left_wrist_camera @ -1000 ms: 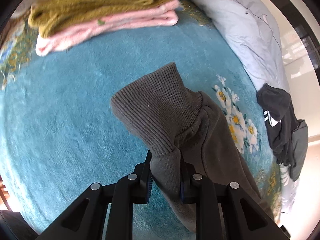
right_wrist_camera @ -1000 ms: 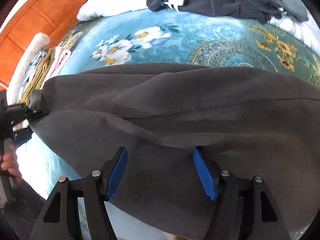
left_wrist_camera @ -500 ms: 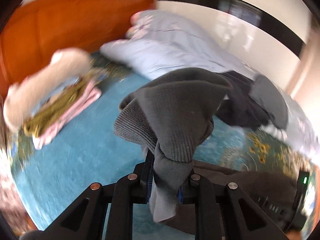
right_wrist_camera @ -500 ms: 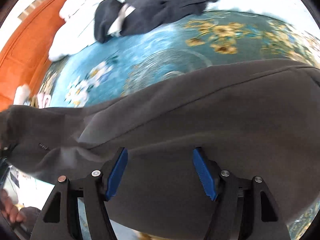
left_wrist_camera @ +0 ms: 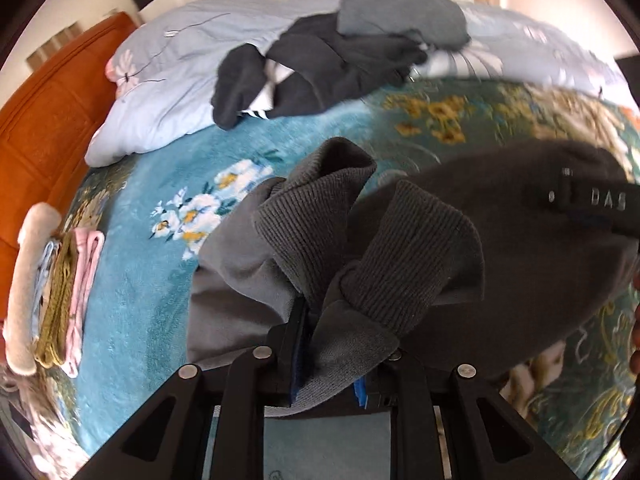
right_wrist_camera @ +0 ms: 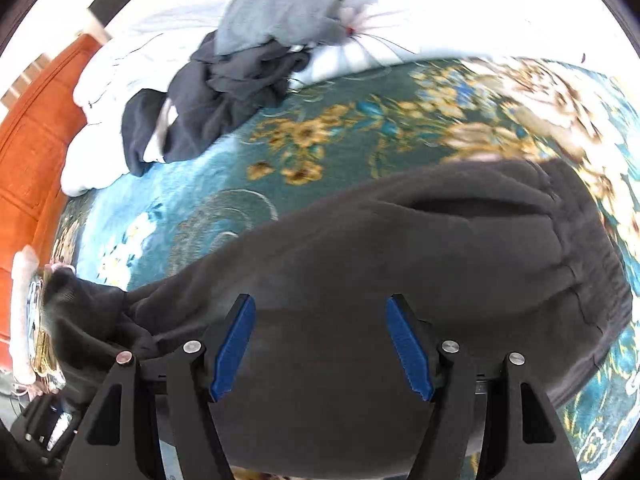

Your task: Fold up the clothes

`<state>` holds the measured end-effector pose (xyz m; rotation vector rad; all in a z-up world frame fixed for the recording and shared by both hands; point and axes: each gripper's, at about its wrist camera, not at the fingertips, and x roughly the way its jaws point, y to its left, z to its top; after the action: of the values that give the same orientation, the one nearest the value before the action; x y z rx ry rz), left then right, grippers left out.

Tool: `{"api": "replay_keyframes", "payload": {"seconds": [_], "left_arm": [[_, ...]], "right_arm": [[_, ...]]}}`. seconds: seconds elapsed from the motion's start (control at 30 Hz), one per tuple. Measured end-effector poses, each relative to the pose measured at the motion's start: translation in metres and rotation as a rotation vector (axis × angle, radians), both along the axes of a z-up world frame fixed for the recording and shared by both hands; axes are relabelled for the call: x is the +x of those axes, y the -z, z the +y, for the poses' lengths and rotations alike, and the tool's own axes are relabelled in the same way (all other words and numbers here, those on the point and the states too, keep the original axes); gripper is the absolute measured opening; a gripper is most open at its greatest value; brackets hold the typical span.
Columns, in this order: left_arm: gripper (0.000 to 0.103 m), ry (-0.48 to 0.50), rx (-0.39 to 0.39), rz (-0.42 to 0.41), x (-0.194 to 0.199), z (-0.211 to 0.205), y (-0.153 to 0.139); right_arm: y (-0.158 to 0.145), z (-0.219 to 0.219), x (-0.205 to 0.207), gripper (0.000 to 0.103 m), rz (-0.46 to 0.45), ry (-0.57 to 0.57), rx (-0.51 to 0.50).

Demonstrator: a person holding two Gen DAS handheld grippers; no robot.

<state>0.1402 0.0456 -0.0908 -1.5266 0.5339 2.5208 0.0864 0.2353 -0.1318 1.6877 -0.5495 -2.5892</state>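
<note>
While the left gripper (left_wrist_camera: 328, 364) pinches a bunched fold of the grey sweatpants (left_wrist_camera: 500, 264) just below their two ribbed cuffs (left_wrist_camera: 320, 216), its jaws stand nearly together with the cloth squeezed between the blue pads; the cuffs flop up and outward above the fingers. The right gripper (right_wrist_camera: 320, 344) has its jaws set wide, the blue pads (right_wrist_camera: 234, 344) well apart, and the dark body of the sweatpants (right_wrist_camera: 400, 256) lies between and beyond them; whether those pads press on the fabric I cannot tell. The garment spreads across the near part of the teal floral blanket (right_wrist_camera: 320, 152), its waistband end toward the blanket's right side in the right wrist view. A heap of dark clothes (left_wrist_camera: 320, 68) rests at the far edge, partly on a pale blue duvet (left_wrist_camera: 172, 76); a grey garment (right_wrist_camera: 284, 8) tops that heap. A stack of folded items (left_wrist_camera: 56, 292), pink, olive and cream, sits at the left edge beside the orange headboard (left_wrist_camera: 40, 128).
</note>
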Motion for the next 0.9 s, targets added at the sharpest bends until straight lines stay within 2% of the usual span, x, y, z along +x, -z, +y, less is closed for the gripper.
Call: {"api": "replay_keyframes", "payload": {"seconds": [0.17,0.33,0.4,0.43,0.47,0.5,0.53,0.6,0.73,0.9], "left_arm": [[0.024,0.002,-0.045,-0.026,0.009,0.008,0.012],[0.027,-0.032,-0.096,-0.003,0.007,0.019,0.006],[0.034,-0.041,-0.114,0.01,0.008,0.022,0.003],[0.046,-0.046,-0.129,0.015,0.009,0.023,0.003],[0.066,-0.051,-0.145,0.02,0.009,0.024,0.003],[0.075,-0.053,-0.144,0.026,0.01,0.026,0.003],[0.08,-0.052,-0.139,0.031,0.012,0.028,0.003],[0.08,-0.027,-0.129,0.026,0.014,0.034,0.003],[0.08,0.03,-0.029,0.037,0.027,0.032,-0.01],[0.08,0.012,0.239,-0.01,0.034,-0.019,-0.029]], "right_arm": [[0.007,0.003,0.003,0.069,-0.025,0.002,-0.012],[0.005,0.001,0.003,0.069,-0.012,-0.018,-0.011],[0.001,0.003,0.003,0.069,-0.002,-0.021,-0.003],[-0.001,0.004,0.003,0.069,0.003,-0.016,0.003],[-0.002,0.006,0.004,0.069,0.006,-0.009,0.007],[-0.004,0.008,0.004,0.069,0.007,-0.002,0.008],[-0.004,0.01,0.004,0.069,0.008,0.004,0.009],[-0.006,0.012,0.004,0.069,0.007,0.011,0.009],[-0.005,0.011,0.004,0.069,0.005,0.003,0.002],[-0.008,0.014,0.004,0.069,0.021,-0.01,-0.022]]}}
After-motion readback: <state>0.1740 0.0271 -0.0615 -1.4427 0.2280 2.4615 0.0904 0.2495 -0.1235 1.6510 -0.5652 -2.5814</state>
